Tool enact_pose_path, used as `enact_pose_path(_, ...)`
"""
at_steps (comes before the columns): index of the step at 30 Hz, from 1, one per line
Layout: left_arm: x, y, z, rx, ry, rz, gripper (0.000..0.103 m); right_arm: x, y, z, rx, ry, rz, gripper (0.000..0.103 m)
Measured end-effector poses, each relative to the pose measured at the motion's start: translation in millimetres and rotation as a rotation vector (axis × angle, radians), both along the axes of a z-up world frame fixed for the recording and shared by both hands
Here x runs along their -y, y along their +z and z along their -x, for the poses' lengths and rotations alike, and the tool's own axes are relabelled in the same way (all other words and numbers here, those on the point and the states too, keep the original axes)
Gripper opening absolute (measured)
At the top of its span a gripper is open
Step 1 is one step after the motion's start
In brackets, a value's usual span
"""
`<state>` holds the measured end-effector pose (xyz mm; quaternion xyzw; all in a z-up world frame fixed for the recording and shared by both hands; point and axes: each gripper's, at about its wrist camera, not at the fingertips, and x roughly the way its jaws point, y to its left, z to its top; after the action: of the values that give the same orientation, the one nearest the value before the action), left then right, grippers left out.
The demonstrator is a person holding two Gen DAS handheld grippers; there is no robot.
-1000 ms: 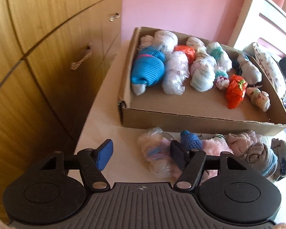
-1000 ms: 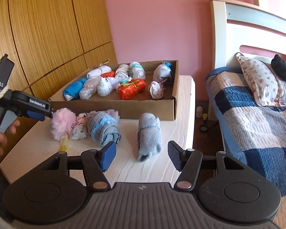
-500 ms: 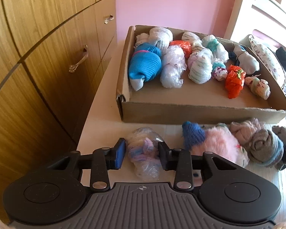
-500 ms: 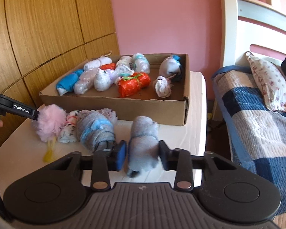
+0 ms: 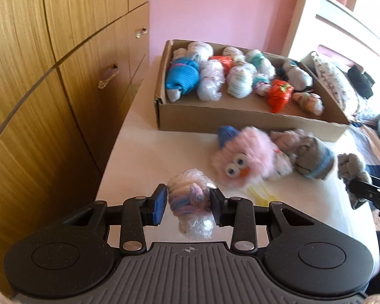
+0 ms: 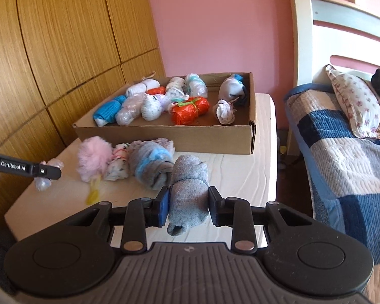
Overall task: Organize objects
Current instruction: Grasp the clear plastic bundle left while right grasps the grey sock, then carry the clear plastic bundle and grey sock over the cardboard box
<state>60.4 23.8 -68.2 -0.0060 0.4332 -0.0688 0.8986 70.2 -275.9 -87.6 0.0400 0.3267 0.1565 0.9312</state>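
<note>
My left gripper [image 5: 188, 204] is shut on a plastic-wrapped pink, blue and white sock bundle [image 5: 190, 192], held just above the white tabletop [image 5: 144, 157]. My right gripper [image 6: 189, 205] is shut on a grey rolled sock [image 6: 188, 177] near the table's front edge. Between them lie a pink fluffy toy [image 5: 243, 159] with a blue cap, a small white patterned roll [image 6: 117, 167] and a grey roll with a blue band [image 6: 149, 164]. Behind them stands a shallow cardboard box [image 6: 164, 136] with several wrapped and rolled sock bundles inside.
A wooden wardrobe with drawer handles [image 5: 50, 101] runs close along the table's left side. To the right is a bed [image 6: 342, 152] with a blue patchwork quilt, a floral pillow [image 6: 357, 103] and a white headboard. A pink wall is behind the box.
Both grippers went from open to shut, the left on the plastic-wrapped bundle, the right on the grey rolled sock. The left one has drawn back from the box with its bundle.
</note>
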Motion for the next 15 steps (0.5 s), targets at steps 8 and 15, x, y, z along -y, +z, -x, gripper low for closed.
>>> enact_pose_path(8,4.4,29.3,-1.9,0.055,-0.040,0.004,0.043,-3.1,17.2,20.6,0.024,0.020,-0.030,0.029)
enact_pose_path(15,11.0,65.0,-52.3,0.120,-0.056,-0.019,0.043,-13.5,53.6,-8.0,0.072,0.048,-0.061,0.029)
